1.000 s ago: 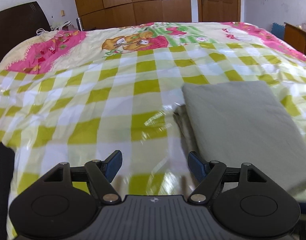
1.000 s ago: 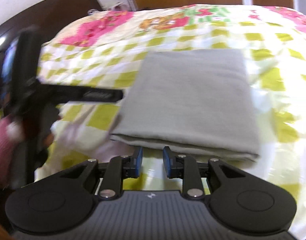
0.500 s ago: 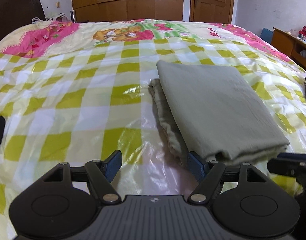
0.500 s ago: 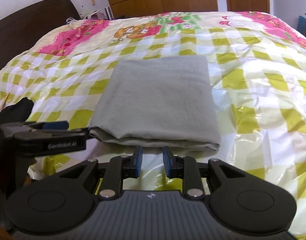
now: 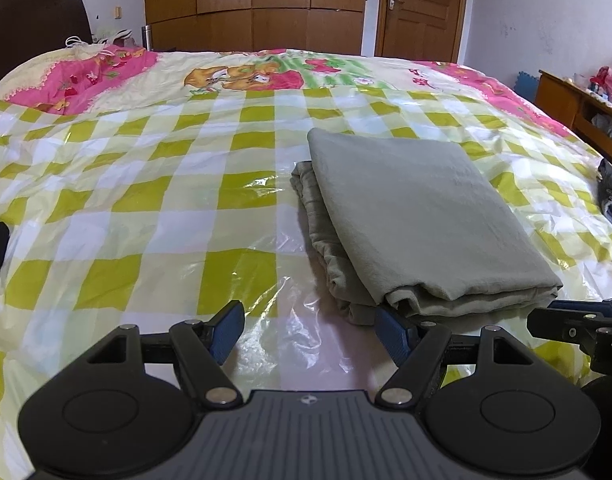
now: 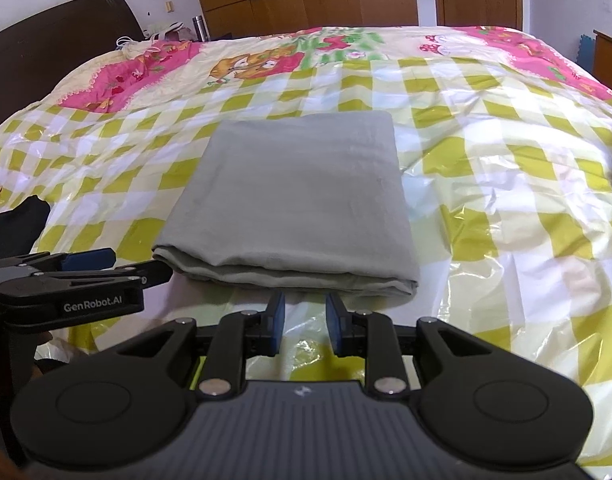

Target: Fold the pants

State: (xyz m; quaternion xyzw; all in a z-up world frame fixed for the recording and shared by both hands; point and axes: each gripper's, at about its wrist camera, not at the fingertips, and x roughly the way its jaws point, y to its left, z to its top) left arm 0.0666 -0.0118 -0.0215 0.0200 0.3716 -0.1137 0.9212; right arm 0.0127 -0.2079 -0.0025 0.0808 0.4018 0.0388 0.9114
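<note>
Blue-padded fingers of the left gripper are standing wide apart and holding nothing, hovering over the near edge of the bed; its right pad is sitting just beside the near left corner of the pants; the right gripper is hanging with a narrow gap between its pads, also empty, just short of the pants' near folded edge. Beyond them the grey-green pants are lying as a flat, stacked rectangle on the glossy checked cover, towards the bed's right half; the folding is looking complete. The cloth is probably soft, light and limp, apt to slide on the slick plastic; pinching all layers at the two near corners seems safest.
</note>
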